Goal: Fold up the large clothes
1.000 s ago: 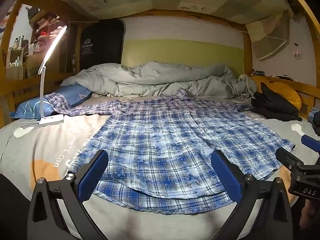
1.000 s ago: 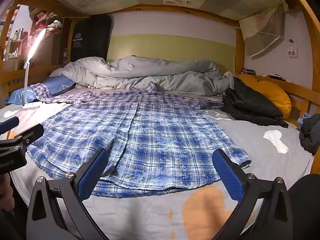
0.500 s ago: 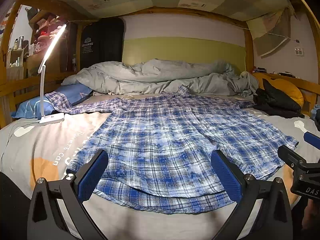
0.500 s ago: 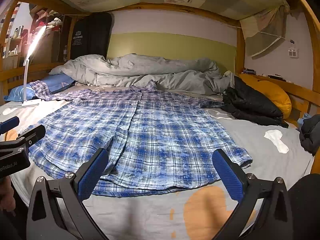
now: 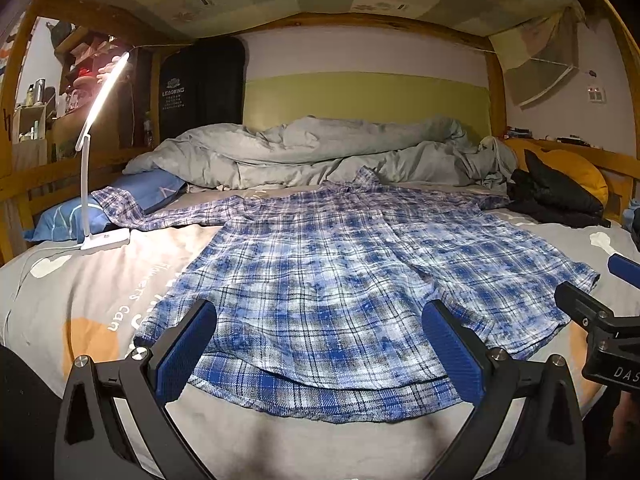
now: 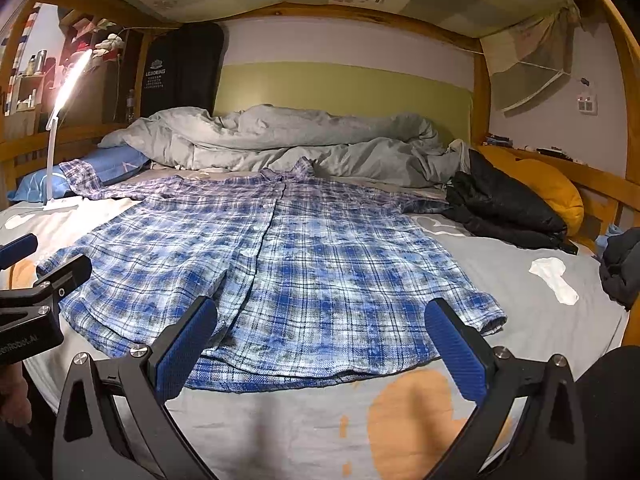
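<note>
Blue-white plaid shirt (image 5: 332,280) — grey sheet (image 5: 80,292)

Left gripper (image 5: 319,350): black angular frame, two blue ribbed pads (image 5: 185,350), silver screw heads at the finger joints.
Right gripper (image 6: 321,350): same black frame, blue textured pads (image 6: 456,350), silver screws.
Markings: white lettering "DAS" on the black block at 4 o'clock in the left view; "Robot.AI" at 9 o'clock in the right view.
</note>
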A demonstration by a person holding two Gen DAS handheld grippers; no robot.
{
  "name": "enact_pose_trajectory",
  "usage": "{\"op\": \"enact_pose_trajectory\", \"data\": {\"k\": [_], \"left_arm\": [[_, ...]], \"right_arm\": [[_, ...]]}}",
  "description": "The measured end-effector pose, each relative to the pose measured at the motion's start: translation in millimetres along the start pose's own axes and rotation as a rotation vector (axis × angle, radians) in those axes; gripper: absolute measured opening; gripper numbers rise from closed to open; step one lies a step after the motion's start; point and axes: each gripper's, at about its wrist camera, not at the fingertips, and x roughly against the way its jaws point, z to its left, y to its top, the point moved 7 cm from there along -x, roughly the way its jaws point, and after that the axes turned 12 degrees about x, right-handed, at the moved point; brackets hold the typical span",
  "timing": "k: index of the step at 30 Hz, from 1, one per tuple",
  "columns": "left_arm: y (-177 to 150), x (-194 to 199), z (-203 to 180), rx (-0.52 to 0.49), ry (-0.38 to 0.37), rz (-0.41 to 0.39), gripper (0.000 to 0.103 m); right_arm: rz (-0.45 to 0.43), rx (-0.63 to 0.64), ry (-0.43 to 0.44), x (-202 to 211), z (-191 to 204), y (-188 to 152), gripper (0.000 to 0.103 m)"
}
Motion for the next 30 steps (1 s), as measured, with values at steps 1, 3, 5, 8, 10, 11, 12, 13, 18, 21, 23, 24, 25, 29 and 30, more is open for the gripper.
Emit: {"op": "enact_pose_trajectory", "data": {"k": [1, 3, 5, 8, 10, 11, 12, 13, 18, 21, 23, 24, 25, 29, 30], "left_arm": [[0.2, 0.0, 0.0, -0.001, 0.000, -0.001, 0.103], [0.3, 0.2, 0.4, -0.004, 0.000, -0.004, 0.103], [0.0, 0.4, 0.6, -0.002, -0.005, -0.003, 0.103], [-1.1, -1.2, 1.6, 0.006, -0.009, 0.007, 0.103], [-1.3, -1.8, 2.1, 0.006, -0.007, 0.008, 0.103], [-1.2, -1.8, 2.0, 0.005, -0.008, 0.007, 0.103], [-1.0, -2.0, 2.0, 0.004, -0.008, 0.007, 0.103], [-1.1, -2.1, 2.2, 0.001, -0.007, 0.008, 0.103], [-1.3, -2.0, 1.1, -0.018, -0.009, 0.002, 0.103], [-1.7, -2.7, 0.6, -0.021, -0.009, 0.003, 0.103], [-1.8, -2.5, 0.3, -0.020, -0.009, 0.001, 0.103], [-1.7, -2.6, 0.3, -0.020, -0.008, 0.000, 0.103], [-2.2, -2.9, -0.1, -0.018, -0.008, 0.000, 0.103], [-5.8, -3.6, -3.1, -0.023, -0.010, 0.006, 0.103], [-5.5, -3.6, -2.9, -0.023, -0.010, 0.004, 0.103]], "right_arm": [[0.000, -0.001, 0.000, 0.2, -0.2, 0.0, 0.103], [-0.002, -0.001, 0.000, 0.2, -0.1, 0.2, 0.103], [-0.001, -0.001, -0.001, -0.1, 0.5, 0.4, 0.103], [0.004, 0.002, 0.000, -1.4, 0.9, -0.4, 0.103], [0.006, 0.005, -0.001, -1.8, 1.8, -0.8, 0.103], [0.006, 0.007, -0.001, -1.8, 2.1, -0.6, 0.103], [0.005, 0.009, -0.002, -1.8, 2.5, -0.4, 0.103], [0.004, 0.011, -0.003, -1.8, 2.3, -0.3, 0.103], [0.005, 0.018, -0.004, -2.0, 3.6, -1.1, 0.103], [0.004, 0.018, -0.010, -2.4, 2.7, -1.2, 0.103], [0.008, 0.010, -0.005, -3.3, 1.8, -2.1, 0.103], [0.009, 0.008, -0.004, -3.6, 1.3, -2.5, 0.103], [0.009, 0.011, -0.011, -3.7, 1.0, -2.7, 0.103], [-0.005, 0.042, -0.028, -1.3, 3.4, -1.1, 0.103], [-0.004, 0.039, -0.019, -1.6, 3.7, -1.3, 0.103]]}}
